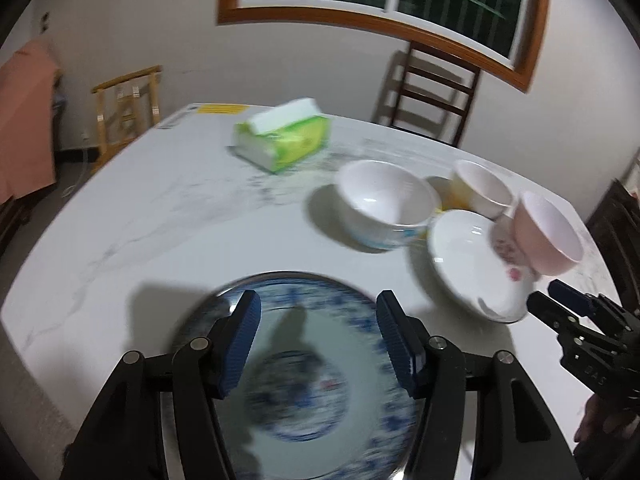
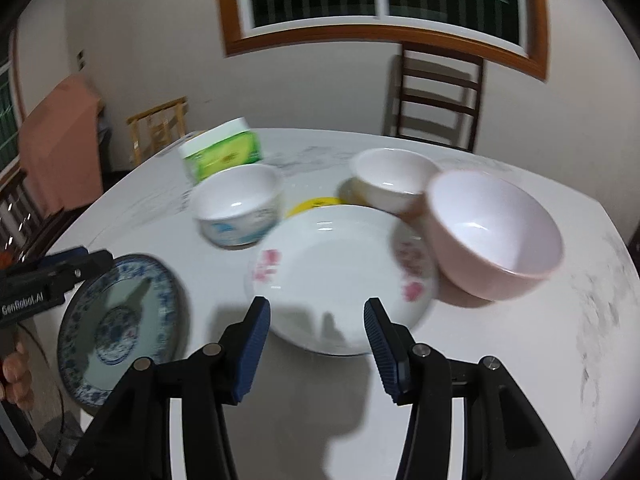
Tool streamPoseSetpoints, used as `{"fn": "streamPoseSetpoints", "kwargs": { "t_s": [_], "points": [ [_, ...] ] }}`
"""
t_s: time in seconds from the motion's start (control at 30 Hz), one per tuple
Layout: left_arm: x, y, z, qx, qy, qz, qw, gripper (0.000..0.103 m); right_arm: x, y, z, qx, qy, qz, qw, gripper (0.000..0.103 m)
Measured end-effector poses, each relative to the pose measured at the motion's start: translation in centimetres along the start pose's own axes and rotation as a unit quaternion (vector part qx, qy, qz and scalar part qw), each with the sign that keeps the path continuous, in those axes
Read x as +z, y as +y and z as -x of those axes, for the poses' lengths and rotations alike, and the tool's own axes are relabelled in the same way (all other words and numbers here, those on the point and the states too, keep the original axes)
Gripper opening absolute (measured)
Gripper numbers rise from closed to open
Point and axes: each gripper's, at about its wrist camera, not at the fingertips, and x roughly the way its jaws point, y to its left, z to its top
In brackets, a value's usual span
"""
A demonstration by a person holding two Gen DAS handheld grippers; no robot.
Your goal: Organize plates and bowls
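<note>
1. Left wrist view: the left claw [image 1: 318,344] stands open and empty, its pads on either side of the blue plate [image 1: 312,392] below — apart from it, not pressing it. The plate lies flat on the counter [image 1: 160,216], dead ahead at 6 o'clock in the view.
2. At 3 o'clock the right claw [image 1: 560,304] comes in from the edge; whether it is open cannot be told here. It is the nearer one to the white plate [image 1: 464,256], which lies at 2 o'clock from the left claw.
3. The pink bowl [image 1: 548,232] sits tilted on that plate's right rim. The blue-print bowl [image 1: 384,204] and a white bowl [image 1: 480,188] stand behind, both empty.
4. Right wrist view: the right claw [image 2: 316,340] is open, holding nothing. The white plate [image 2: 340,276] lies straight ahead at 12 o'clock, its near rim between the fingertips but untouched.
5. The pink bowl [image 2: 496,236] at 2 o'clock leans on the plate's rim — empty, like the blue-print bowl [image 2: 240,208] at 11 and the white bowl [image 2: 392,180] at 12.
6. The blue plate [image 2: 120,324] lies at 9 o'clock under the left claw [image 2: 80,264]. A yellow dish [image 2: 316,203] peeks out behind the white plate.
7. Judgement: lifting the white plate calls for moving the pink bowl first, or it may slide off.
</note>
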Motion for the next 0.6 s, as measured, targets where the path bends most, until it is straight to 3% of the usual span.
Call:
{"fn": "streamPoseSetpoints", "kwargs": {
  "t_s": [0.33, 0.6],
  "points": [
    [1.3, -6.6, -4.3, -0.039, 0.026, -0.025, 0.9986, 0.056, 0.0, -5.9, -2.5, -0.011, 0.013, -0.059, 0.998, 0.05],
    [2.0, -7.8, -7.9, -0.053, 0.064, -0.005, 0.9965, 0.056, 0.1, -7.9, -5.4, 0.001, 0.031, -0.08, 0.996, 0.05]
  ]
}}
